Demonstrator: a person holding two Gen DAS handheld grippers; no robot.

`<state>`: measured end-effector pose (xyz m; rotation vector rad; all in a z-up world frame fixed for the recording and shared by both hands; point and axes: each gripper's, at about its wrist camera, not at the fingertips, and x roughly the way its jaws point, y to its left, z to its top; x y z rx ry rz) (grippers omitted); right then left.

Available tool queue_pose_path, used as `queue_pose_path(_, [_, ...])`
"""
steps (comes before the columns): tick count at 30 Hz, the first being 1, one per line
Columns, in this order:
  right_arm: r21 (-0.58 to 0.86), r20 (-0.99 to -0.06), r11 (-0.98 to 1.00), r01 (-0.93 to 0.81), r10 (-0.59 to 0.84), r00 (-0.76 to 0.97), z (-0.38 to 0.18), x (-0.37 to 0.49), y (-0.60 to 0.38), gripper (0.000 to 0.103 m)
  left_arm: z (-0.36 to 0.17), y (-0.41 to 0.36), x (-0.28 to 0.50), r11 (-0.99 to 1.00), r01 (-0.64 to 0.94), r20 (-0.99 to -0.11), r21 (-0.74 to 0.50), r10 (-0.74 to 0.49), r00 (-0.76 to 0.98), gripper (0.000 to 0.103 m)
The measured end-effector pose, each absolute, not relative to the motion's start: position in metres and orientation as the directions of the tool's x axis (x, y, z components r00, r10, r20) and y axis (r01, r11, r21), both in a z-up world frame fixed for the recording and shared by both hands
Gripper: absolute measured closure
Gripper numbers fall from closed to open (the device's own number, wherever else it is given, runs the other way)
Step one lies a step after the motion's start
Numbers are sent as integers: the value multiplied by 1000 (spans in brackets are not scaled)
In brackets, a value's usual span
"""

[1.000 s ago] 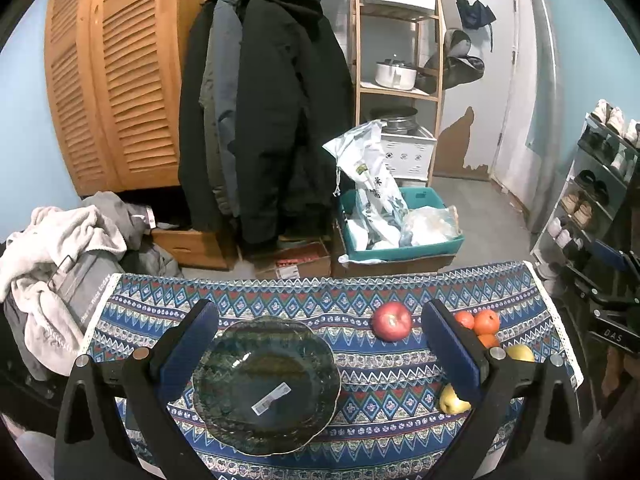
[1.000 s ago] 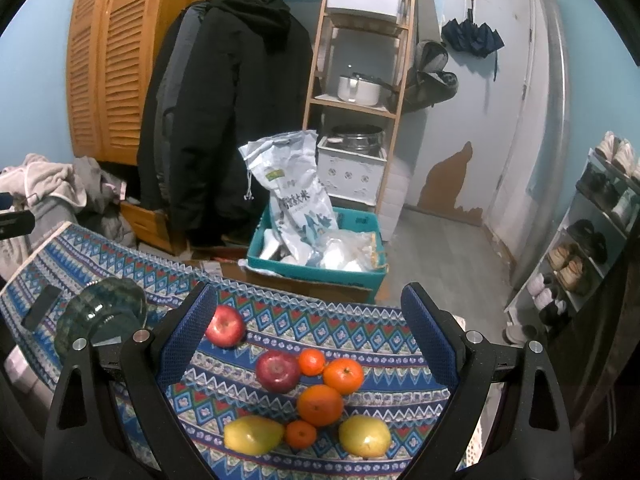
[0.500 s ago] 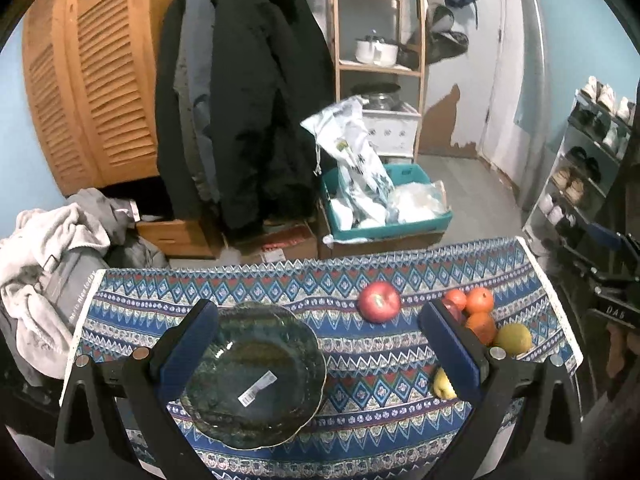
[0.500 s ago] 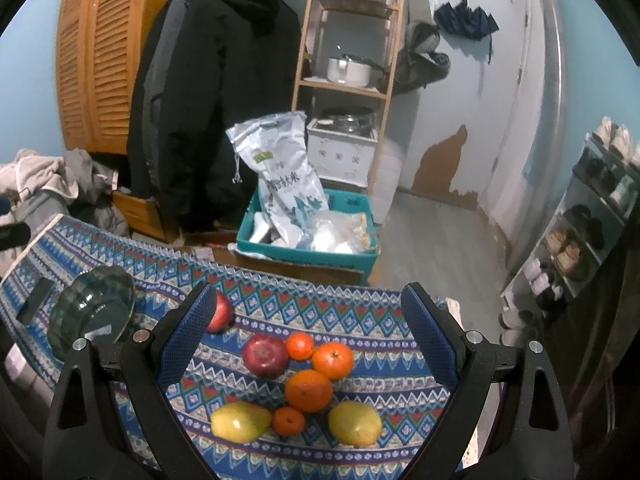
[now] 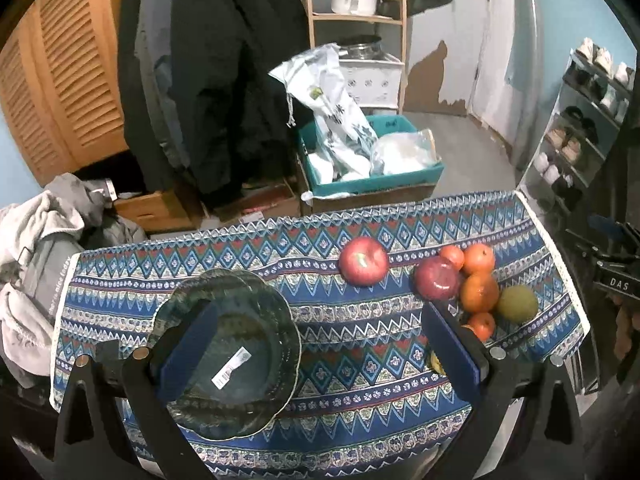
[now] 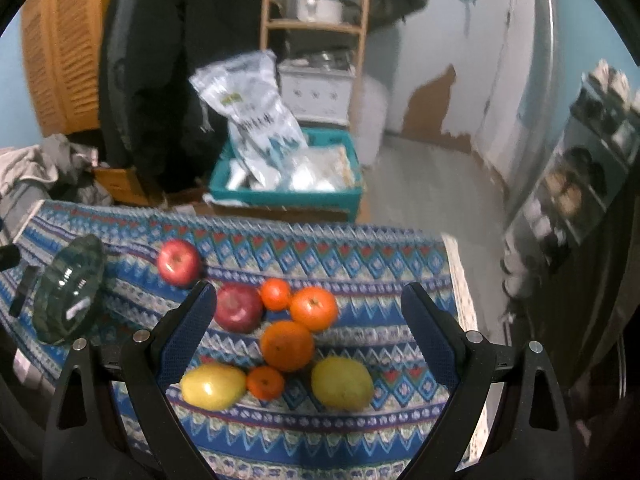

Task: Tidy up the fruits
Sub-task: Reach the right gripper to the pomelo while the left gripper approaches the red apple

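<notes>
A dark green glass bowl with a white sticker sits on the patterned blue cloth, partly behind my left finger. My left gripper hovers open above the cloth with nothing in it. A bright red apple lies alone; a darker red apple, several oranges and two yellow-green mangoes cluster to its right. My right gripper is open above that cluster, fingers straddling it without touching. The bowl shows at the left of the right wrist view.
Beyond the table's far edge stands a teal crate holding white bags. Dark coats hang behind it, next to a wooden shelf with a pot. A shoe rack lines the right wall; clothes pile up at the left.
Both grippers have tilted downward and come closer to the table, so bowl and fruit look larger. The right gripper now straddles the fruit cluster. Nothing was grasped.
</notes>
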<state>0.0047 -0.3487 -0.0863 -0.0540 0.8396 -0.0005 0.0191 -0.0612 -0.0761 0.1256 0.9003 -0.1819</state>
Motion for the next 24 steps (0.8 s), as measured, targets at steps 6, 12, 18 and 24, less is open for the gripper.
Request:
queue_pose_path(6, [7, -810, 1000, 24, -9, 586, -116, 12, -373, 11, -98, -78, 29, 970, 240, -825, 36, -107, 555, 1])
queue_pose_path(12, [-18, -855, 999, 45, -39, 517, -147, 18, -386, 11, -117, -91, 36, 964, 262, -844, 33, -113, 524, 1])
queue_pose_path(18, [-27, -904, 998, 57, -49, 424, -185, 26, -400, 11, -138, -101, 45, 959, 279, -867, 38, -108, 486, 1])
queue_pose_path(24, [16, -942, 997, 72, -10, 336, -215, 32, -411, 11, -158, -112, 54, 957, 288, -890, 30, -105, 444, 1])
